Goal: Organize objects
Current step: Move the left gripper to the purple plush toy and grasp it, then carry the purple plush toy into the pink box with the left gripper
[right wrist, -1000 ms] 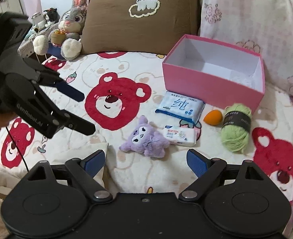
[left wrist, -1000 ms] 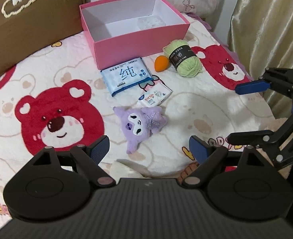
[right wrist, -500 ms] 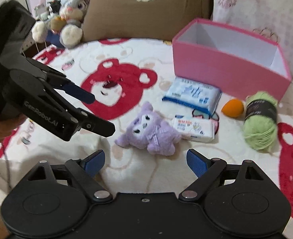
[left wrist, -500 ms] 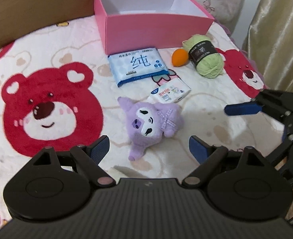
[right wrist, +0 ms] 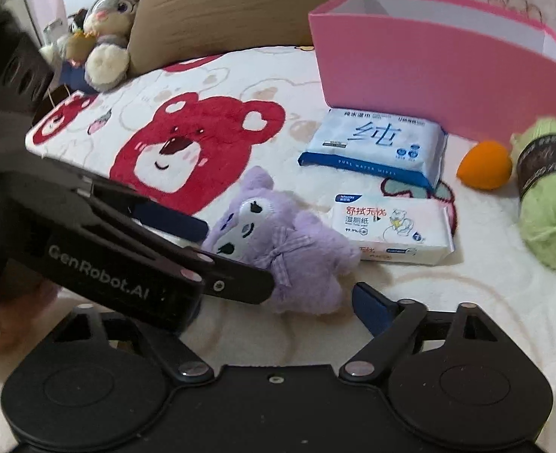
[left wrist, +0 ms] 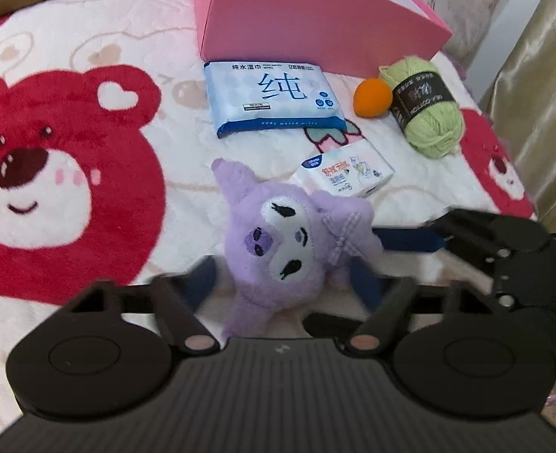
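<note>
Both grippers moved in on the purple plush [left wrist: 278, 243] since earlier. Left gripper [left wrist: 283, 283] wide open, straddling it, not gripping. Right gripper [right wrist: 278, 302] also open, empty, just beside plush.

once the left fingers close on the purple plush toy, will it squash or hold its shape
The purple plush toy looks fuzzy and stuffed, so it will probably squash between the left gripper fingers. Its limbs look limp and likely dangle. It seems light and unlikely to slip.

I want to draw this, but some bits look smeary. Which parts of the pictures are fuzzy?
Left wrist view: the left gripper fingers are motion-smeared, while the purple plush is fairly sharp. Right wrist view: the green yarn and pink box look soft, and straight edges bend from the fisheye lens.
</note>
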`<state>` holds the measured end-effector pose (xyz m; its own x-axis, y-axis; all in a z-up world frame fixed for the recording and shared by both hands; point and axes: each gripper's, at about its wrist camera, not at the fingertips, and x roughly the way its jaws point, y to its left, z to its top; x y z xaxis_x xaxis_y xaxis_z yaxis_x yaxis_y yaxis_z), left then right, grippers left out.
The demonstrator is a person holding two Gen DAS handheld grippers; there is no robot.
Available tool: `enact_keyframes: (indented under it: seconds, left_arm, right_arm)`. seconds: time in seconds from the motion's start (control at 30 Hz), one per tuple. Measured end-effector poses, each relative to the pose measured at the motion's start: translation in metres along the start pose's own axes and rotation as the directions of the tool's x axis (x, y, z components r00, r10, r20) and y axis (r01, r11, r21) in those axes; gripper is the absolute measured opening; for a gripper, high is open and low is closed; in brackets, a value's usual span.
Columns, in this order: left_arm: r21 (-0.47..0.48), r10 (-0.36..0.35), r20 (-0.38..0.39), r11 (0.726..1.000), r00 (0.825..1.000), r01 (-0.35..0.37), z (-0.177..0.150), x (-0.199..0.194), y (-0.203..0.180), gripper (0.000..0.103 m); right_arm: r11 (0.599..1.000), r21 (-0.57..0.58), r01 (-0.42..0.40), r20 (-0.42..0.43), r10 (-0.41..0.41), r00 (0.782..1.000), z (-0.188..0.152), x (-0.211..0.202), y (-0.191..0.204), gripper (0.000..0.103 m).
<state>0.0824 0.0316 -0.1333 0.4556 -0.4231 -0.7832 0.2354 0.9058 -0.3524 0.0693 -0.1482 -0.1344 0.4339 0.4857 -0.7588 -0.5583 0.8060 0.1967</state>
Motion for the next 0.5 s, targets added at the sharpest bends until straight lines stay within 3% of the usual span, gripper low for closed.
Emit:
enact_keyframes:
  seconds: [0.03, 0.23, 0.5]
  left_arm:
    - [-0.012, -0.005, 0.009, 1.000, 1.000, 0.005, -0.002, 0.000, 0.001, 0.053]
    - [-0.076, -0.055, 0.052, 0.995, 0.997, 0.059, -0.003, -0.009, 0.007, 0.050]
    - [-0.024, -0.108, 0.072, 0.994, 0.992, 0.110, 0.009, -0.045, -0.013, 0.050]
  right_arm:
    - [1.000, 0.006, 0.013, 0.001, -0.013, 1.000, 0.000, 0.002, -0.001, 0.068]
    - [1.000, -0.004, 0.022, 0.042, -0.022, 0.999, -0.002, -0.006, 0.000, 0.064]
    - [0.999, 0.002, 0.038, 0.071, -0.038, 0.997, 0.012, -0.047, 0.009, 0.064]
